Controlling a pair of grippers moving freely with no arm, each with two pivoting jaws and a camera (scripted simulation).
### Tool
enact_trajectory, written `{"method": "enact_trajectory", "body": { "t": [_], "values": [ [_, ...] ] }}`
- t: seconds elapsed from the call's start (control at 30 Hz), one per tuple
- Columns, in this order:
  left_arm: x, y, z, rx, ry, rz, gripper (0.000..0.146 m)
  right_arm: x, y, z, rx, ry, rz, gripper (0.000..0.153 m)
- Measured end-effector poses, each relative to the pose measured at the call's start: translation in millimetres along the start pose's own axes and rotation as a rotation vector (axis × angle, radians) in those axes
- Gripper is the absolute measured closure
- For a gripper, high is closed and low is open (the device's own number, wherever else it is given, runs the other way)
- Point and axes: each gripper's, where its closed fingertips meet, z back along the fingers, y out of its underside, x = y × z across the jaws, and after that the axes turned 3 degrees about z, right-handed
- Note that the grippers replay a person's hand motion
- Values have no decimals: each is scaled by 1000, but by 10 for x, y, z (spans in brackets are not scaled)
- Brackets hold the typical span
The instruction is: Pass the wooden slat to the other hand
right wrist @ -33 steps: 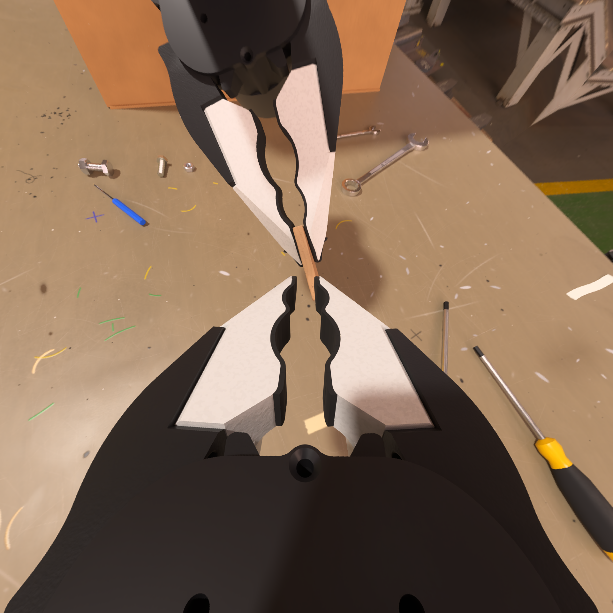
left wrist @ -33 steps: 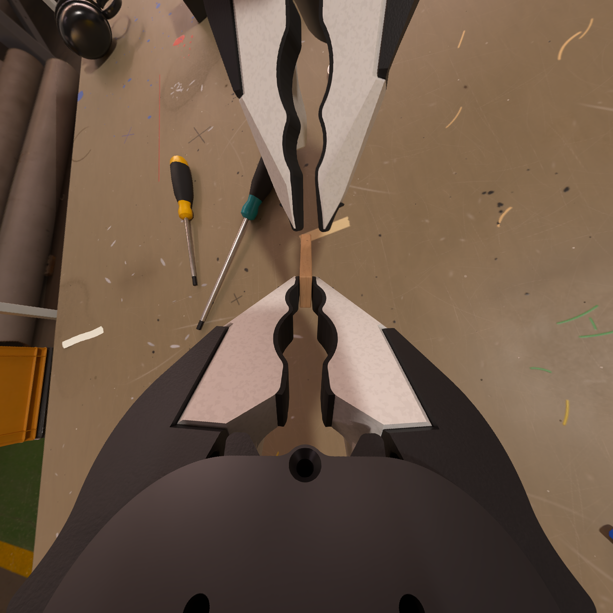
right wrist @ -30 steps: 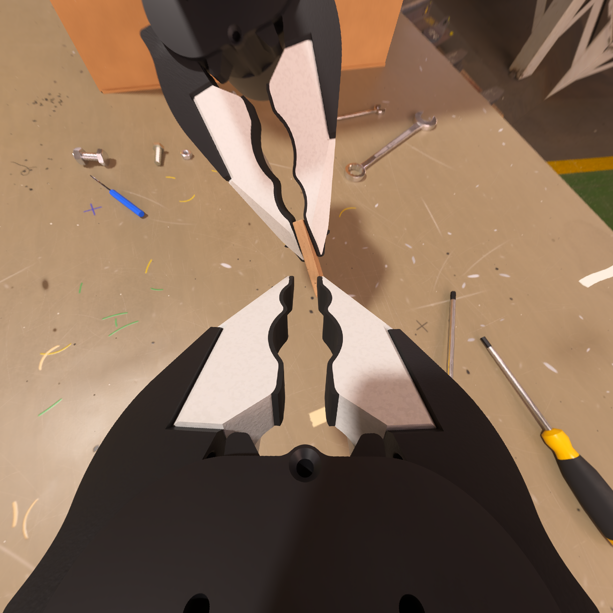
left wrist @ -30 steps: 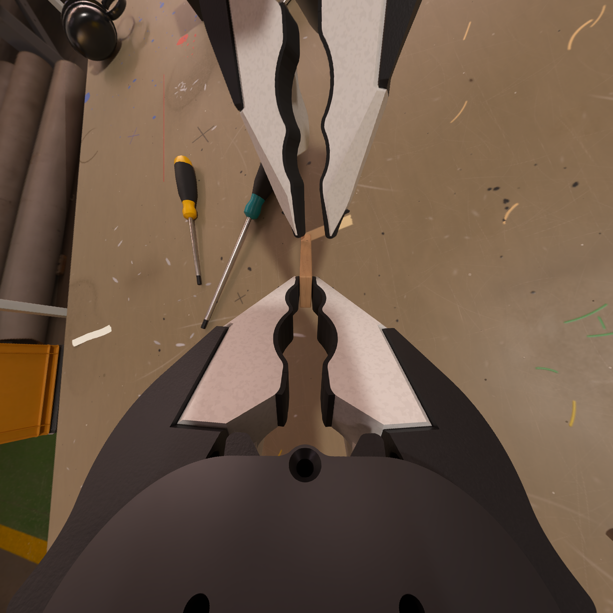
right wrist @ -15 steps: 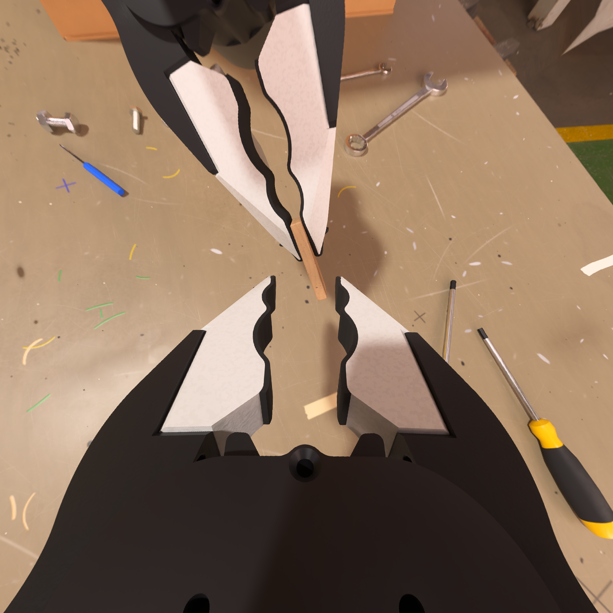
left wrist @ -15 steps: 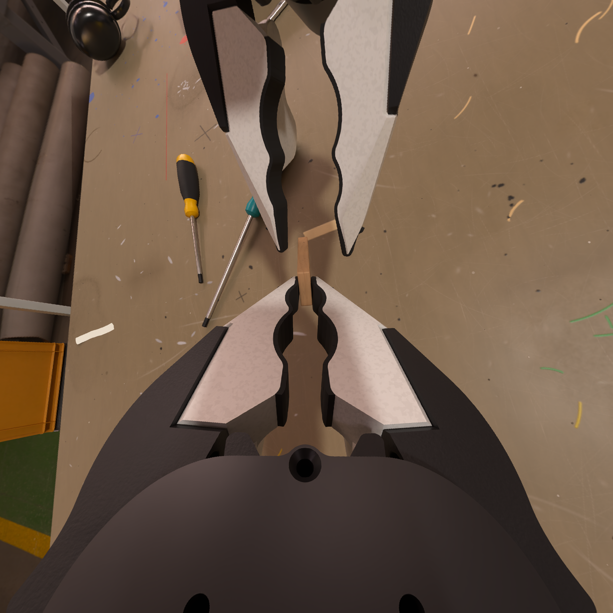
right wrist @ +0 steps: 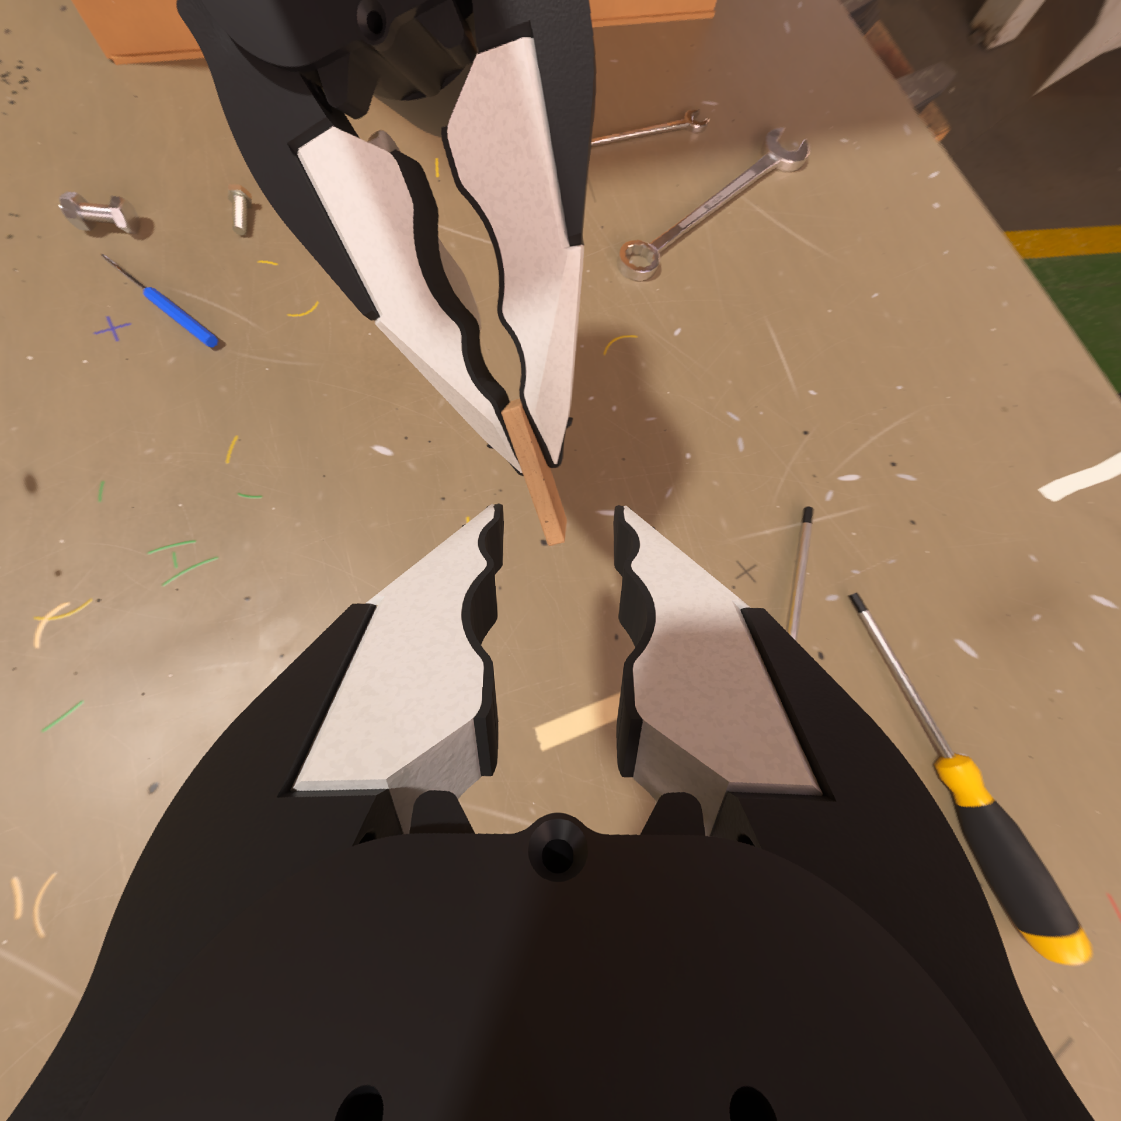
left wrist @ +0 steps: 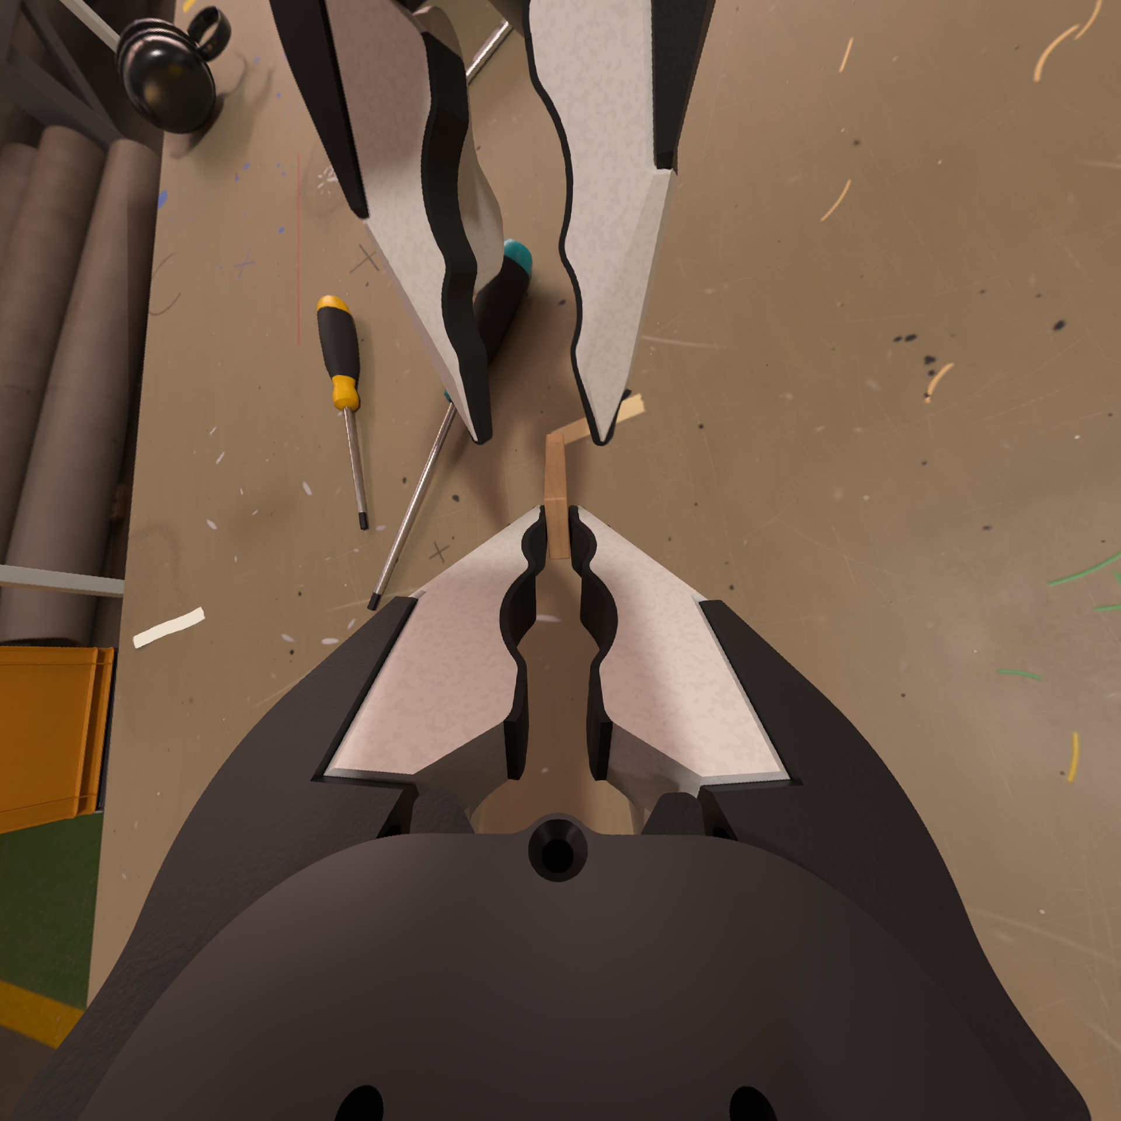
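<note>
The scuffed tan workbench (right wrist: 849, 376) carried two bolts (right wrist: 97, 212), a blue-handled pick (right wrist: 179, 318), two spanners (right wrist: 716, 203), a yellow-and-black screwdriver (right wrist: 1001, 849), a teal-handled screwdriver (left wrist: 424, 485), a pale tape strip (right wrist: 576, 725), an orange box (right wrist: 139, 30) and coloured wire scraps

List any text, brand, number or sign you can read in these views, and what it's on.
No readable words or numbers anywhere.
On the combination wrench: a faint stamping on the shank, too small to read.
On the bench: only drawn marks, a blue cross and a dark cross.
On the wooden slat: nothing.
</note>
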Motion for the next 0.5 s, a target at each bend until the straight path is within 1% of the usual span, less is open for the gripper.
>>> {"method": "enact_trajectory", "body": {
  "t": [0.1, 0.23, 0.33, 0.5],
  "values": [
    [7, 16, -29, 16, -2, -17, 140, 34, -4, -54, 19, -32, -1, 114],
    [5, 7, -36, 9, -5, -25, 140, 63, 33, -107, 87, -22, 25, 113],
    [5, 11, -37, 4, -9, -24, 140, 40, 99, -149, 153, 14, 30, 113],
    [10, 29, -58, 3, -11, -17, 140, 14, 141, -176, 227, 65, 48, 120]
  ]
}}
